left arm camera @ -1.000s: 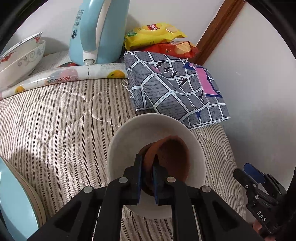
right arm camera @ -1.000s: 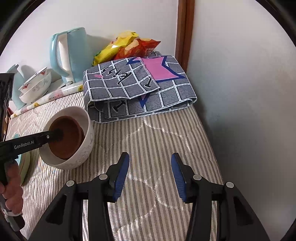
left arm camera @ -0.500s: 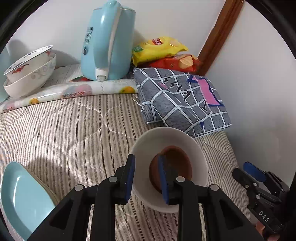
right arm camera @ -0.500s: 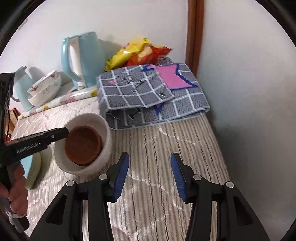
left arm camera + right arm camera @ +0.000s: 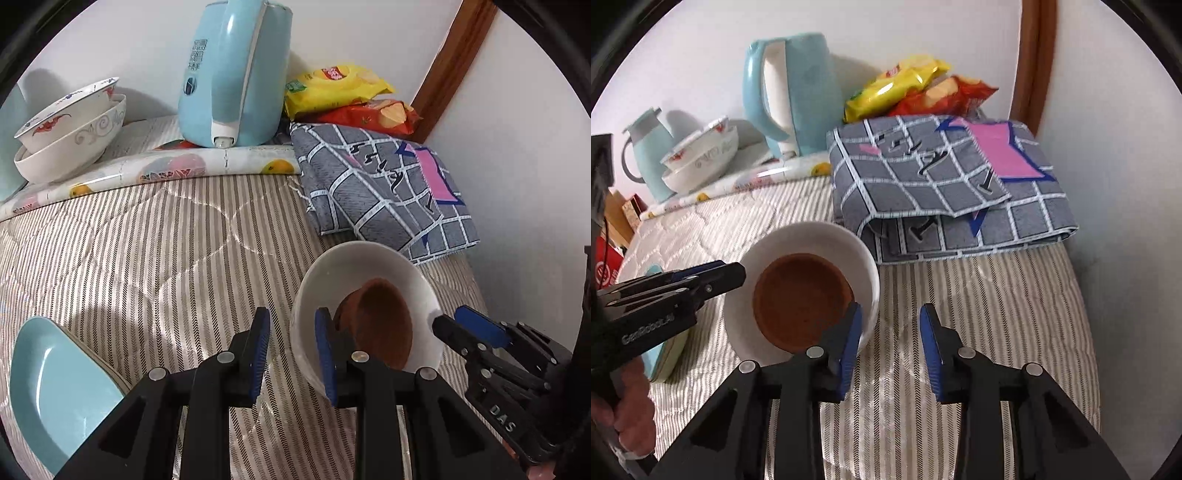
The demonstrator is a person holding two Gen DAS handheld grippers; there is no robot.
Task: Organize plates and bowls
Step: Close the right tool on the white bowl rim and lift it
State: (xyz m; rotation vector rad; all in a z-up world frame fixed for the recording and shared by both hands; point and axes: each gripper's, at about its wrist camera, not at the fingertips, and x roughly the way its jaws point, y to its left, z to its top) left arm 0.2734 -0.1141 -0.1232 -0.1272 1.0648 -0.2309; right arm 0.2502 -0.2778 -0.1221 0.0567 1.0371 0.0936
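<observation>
A white bowl (image 5: 373, 266) with a brown saucer (image 5: 384, 325) inside sits on the striped quilt; it also shows in the right wrist view (image 5: 812, 240), with the saucer (image 5: 801, 299) in it. My left gripper (image 5: 291, 350) is open, just left of the bowl, its right finger at the rim. My right gripper (image 5: 890, 343) is open, with its left finger by the bowl's right rim. Two stacked white patterned bowls (image 5: 70, 129) stand at the back left. A light blue plate (image 5: 55, 387) lies at the front left.
A blue electric kettle (image 5: 232, 70) stands at the back on a fruit-print mat (image 5: 166, 173). A folded grey checked cloth (image 5: 384, 192) and snack bags (image 5: 340, 88) fill the back right corner by the wall. A blue flask (image 5: 646, 147) stands far left.
My left gripper let go of the brown saucer, opened and drew back left of the bowl. My right gripper moved left, close to the bowl's right side.
</observation>
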